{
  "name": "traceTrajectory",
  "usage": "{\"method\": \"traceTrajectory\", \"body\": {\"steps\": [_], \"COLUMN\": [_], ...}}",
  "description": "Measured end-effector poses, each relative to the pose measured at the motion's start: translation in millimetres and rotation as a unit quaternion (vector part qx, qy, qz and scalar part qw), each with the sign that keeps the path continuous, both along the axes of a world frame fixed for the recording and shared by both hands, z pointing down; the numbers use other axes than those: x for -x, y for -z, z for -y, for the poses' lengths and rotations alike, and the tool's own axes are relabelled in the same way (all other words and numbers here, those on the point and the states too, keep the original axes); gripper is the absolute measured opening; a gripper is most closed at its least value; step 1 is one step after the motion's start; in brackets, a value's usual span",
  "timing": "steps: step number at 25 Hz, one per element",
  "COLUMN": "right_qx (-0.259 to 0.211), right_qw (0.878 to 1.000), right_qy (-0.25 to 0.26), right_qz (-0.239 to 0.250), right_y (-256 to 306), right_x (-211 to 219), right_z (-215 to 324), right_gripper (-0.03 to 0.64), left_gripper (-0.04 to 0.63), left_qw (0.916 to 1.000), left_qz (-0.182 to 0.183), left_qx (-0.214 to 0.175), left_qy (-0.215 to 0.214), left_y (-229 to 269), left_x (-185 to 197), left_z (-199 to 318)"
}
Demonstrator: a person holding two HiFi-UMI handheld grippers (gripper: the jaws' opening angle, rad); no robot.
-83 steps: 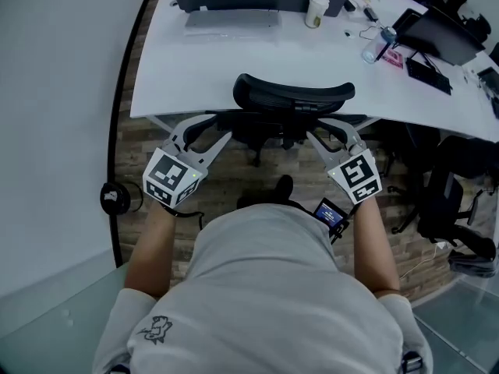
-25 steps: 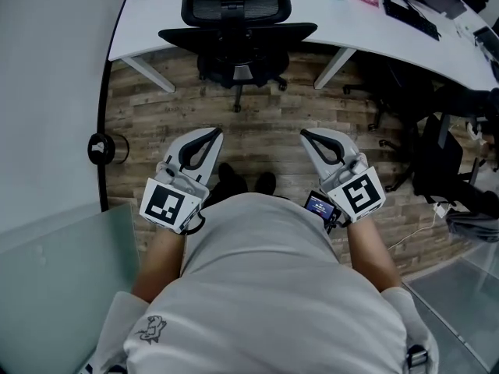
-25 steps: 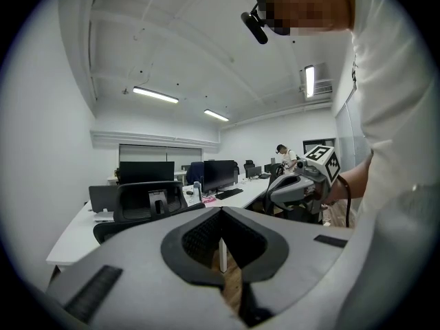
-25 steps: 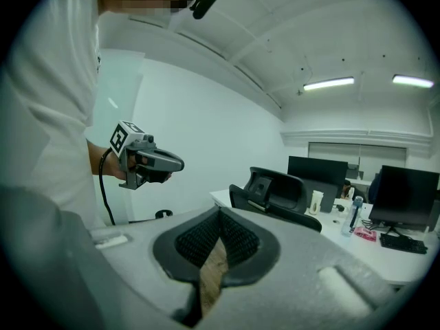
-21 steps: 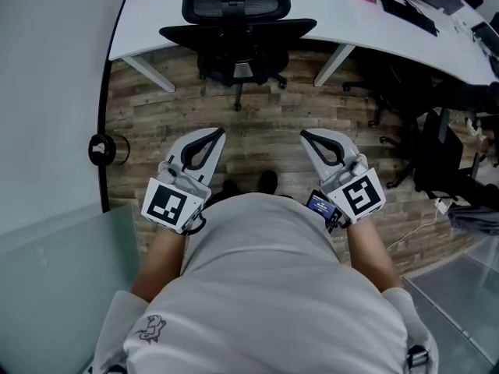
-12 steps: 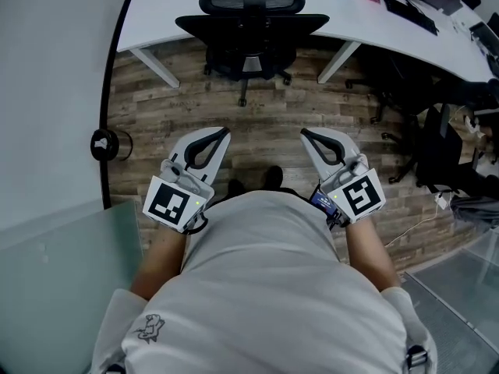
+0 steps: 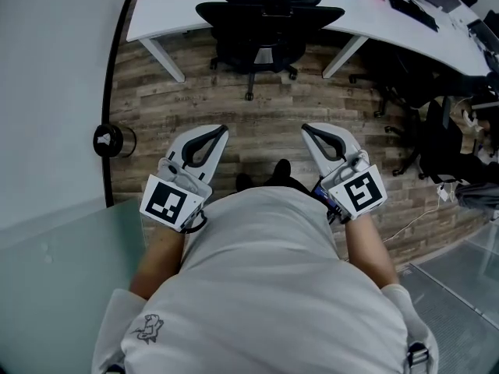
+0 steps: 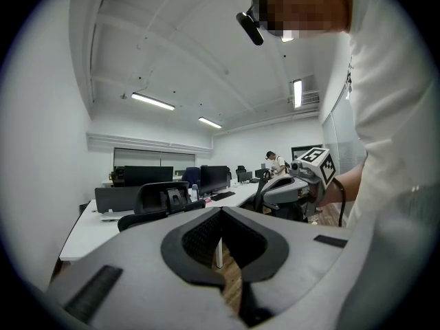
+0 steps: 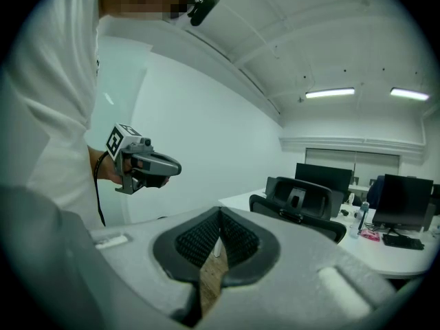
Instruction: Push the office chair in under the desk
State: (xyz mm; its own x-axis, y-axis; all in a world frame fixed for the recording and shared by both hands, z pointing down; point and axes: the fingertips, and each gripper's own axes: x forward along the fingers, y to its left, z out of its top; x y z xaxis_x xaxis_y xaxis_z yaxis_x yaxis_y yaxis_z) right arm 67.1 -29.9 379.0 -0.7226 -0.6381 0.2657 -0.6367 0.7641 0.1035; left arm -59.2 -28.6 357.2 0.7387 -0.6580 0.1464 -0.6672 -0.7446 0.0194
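The black office chair stands pushed in at the white desk, at the top of the head view, with its backrest and headrest toward me. It also shows in the left gripper view as the chair and in the right gripper view as the chair. My left gripper and right gripper are held close to my body, well back from the chair. Both are shut with nothing between the jaws.
Wood-plank floor lies between me and the chair. A glass partition edge runs down the left, with a round black object at its foot. More black chairs and cables crowd the right. Monitors stand on the desk.
The view has drawn further back from the desk. The chair and desk sit higher in the head view than a second ago. Both grippers stay shut near my body.
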Motion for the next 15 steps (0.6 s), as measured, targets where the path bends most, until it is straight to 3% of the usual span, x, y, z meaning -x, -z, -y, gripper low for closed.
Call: {"method": "traceTrajectory", "body": {"steps": [15], "right_qx": [-0.020], "right_qw": [1.000], "right_qy": [-0.012], "right_qz": [-0.019], "right_y": [3.0], "right_x": [15.8], "right_z": [-5.0], "right_gripper": [0.003], "left_gripper": [-0.002], "left_qw": [0.9998], "left_qz": [-0.012], "left_qx": [-0.002], "left_qy": [-0.017], "left_y": [-1.1], "left_x": [21.9], "left_z": [-6.3]}}
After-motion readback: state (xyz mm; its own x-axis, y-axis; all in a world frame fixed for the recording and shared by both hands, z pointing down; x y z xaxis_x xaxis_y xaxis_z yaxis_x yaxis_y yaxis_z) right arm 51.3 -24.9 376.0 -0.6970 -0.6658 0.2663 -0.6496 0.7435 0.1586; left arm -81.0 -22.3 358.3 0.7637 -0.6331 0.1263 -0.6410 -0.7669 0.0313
